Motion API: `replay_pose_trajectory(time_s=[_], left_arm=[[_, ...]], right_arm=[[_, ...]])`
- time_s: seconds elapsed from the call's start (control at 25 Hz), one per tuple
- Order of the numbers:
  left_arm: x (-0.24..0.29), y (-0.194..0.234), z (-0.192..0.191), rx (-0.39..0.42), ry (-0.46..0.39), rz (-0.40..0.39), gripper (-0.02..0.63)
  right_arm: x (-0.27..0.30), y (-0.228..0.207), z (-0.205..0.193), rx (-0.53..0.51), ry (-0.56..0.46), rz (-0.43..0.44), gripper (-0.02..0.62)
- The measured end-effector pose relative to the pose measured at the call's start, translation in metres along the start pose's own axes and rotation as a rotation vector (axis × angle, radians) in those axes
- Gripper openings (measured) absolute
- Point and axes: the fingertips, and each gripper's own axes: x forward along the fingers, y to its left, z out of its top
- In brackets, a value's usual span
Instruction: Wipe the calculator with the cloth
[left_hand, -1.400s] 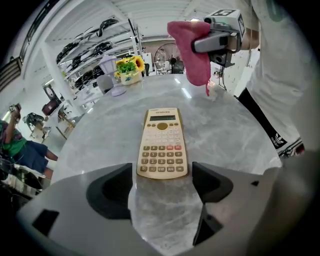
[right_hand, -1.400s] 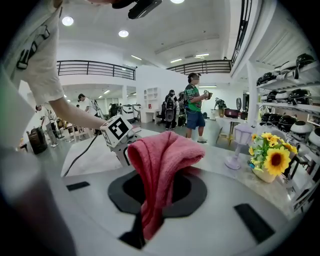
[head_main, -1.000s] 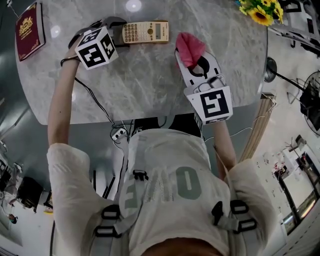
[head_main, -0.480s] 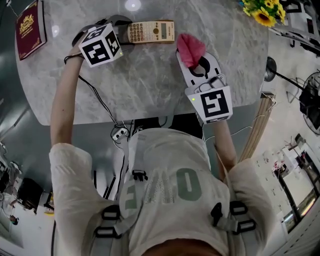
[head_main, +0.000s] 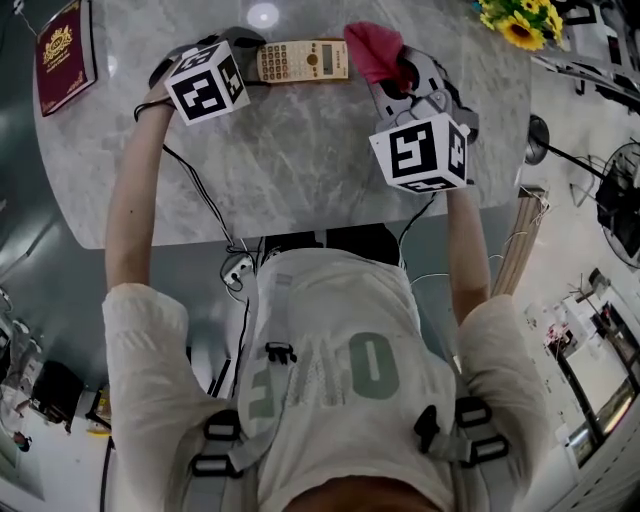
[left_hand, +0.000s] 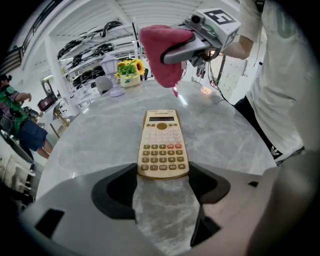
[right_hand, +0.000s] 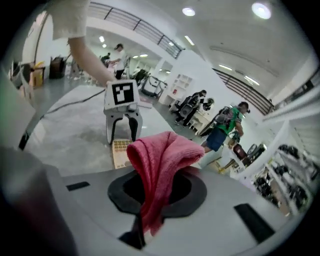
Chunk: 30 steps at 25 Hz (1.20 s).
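Calculator (head_main: 303, 61) lies flat near the far edge of the grey marble table (head_main: 300, 170), keys up, with a bunch of sunflowers (head_main: 520, 22) well off to its right and a dark red booklet (head_main: 65, 50) well off to its left. Left gripper (head_main: 248, 62) stands over its left end, jaws fairly wide and pressed against both long edges. Right gripper (head_main: 396, 68), jaws clamped on the pink cloth (head_main: 372, 48), holds it bunched just beside the calculator's right end.
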Motion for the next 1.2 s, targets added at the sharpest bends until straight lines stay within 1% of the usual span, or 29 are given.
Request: replay_pose_trajectory(time_s=[0.08, 0.12, 0.24, 0.32, 0.52, 0.84, 1.04, 1.2], left_arm=[[0.001, 0.0, 0.0, -0.003, 0.006, 0.001, 0.333], [0.001, -0.001, -0.001, -0.003, 0.01, 0.0, 0.333], [0.002, 0.0, -0.001, -0.003, 0.014, -0.006, 0.333], [0.001, 0.001, -0.002, -0.005, 0.016, -0.006, 0.333], [0.002, 0.001, -0.001, -0.009, 0.025, -0.003, 0.333], [0.001, 0.001, -0.002, -0.013, 0.026, -0.005, 0.333], [0.001, 0.002, -0.001, -0.013, 0.027, -0.004, 0.333], [0.001, 0.002, 0.0, -0.015, 0.027, -0.007, 0.333]], right_arm=[[0.013, -0.002, -0.002, -0.138, 0.044, 0.01, 0.052], [0.019, -0.003, -0.001, -0.184, 0.055, 0.018, 0.054], [0.033, -0.006, 0.005, -0.254, 0.053, 0.033, 0.055], [0.038, -0.008, 0.011, -0.256, 0.038, 0.034, 0.055], [0.038, -0.006, 0.017, -0.192, -0.001, 0.051, 0.055], [0.041, -0.004, 0.023, -0.181, -0.023, 0.055, 0.055], [0.046, -0.003, 0.018, -0.211, -0.002, 0.064, 0.055], [0.054, 0.001, 0.009, -0.304, 0.046, 0.077, 0.055]])
